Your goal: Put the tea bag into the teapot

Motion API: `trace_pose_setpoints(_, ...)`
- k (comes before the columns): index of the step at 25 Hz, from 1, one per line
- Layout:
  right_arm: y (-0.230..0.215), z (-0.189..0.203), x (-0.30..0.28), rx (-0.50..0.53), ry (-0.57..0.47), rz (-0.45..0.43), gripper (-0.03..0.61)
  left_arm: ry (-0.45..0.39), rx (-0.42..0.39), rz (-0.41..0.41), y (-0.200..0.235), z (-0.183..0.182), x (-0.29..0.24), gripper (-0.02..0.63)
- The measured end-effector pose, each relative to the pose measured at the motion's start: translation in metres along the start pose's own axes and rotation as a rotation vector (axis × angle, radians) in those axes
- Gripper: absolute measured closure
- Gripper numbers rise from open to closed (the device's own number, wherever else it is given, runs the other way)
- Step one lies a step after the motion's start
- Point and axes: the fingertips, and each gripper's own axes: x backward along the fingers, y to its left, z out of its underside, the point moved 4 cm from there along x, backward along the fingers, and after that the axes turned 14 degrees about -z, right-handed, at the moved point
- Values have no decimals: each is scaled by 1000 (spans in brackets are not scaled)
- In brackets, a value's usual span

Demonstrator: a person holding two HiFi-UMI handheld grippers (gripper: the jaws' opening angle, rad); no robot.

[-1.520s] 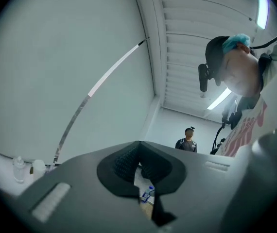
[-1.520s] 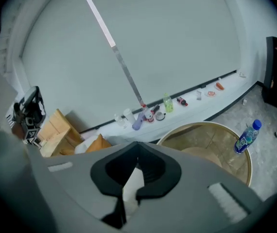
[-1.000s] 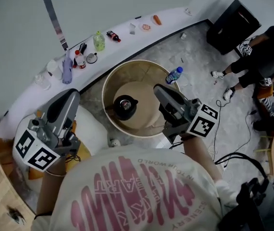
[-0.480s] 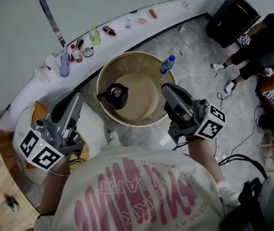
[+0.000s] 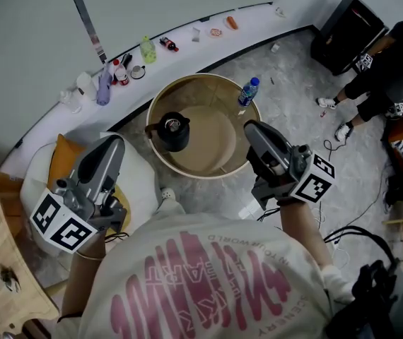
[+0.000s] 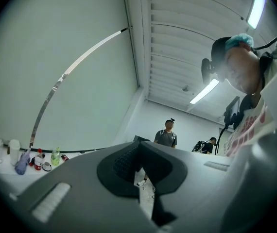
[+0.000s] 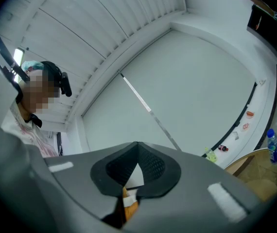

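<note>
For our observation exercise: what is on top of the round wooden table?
A dark teapot stands on the round wooden table, left of centre; a water bottle is at its far rim. The right claw hides part of its right edge.

Right gripper (image 5: 253, 128) has slid rightward — from over the table (image 5: 200, 175) to its rim.

There are two grey hand-held two-jaw grippers, the left gripper (image 5: 112, 145) and the right gripper (image 5: 253, 128), each with one black-and-white marker cube. There is one round tan wooden table (image 5: 208, 80), one black teapot (image 5: 174, 131), one clear plastic water bottle with a blue label (image 5: 249, 91) and one white-and-orange tea bag (image 7: 129, 204). Four bottles can be made out on the one white curved ledge (image 5: 187, 51): one green bottle (image 5: 148, 49), one purple bottle (image 5: 103, 90), one red-labelled bottle (image 5: 121, 75) and one dark bottle lying flat (image 5: 167, 44). The left gripper view shows two people standing in the distance (image 6: 166, 136) (image 6: 209, 144).
</note>
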Motion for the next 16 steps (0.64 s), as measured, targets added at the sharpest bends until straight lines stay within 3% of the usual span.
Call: trace_pose_setpoints(16, 28, 8, 30, 20, 40, 2, 574, -6, -9, 7, -34, 15, 21, 604)
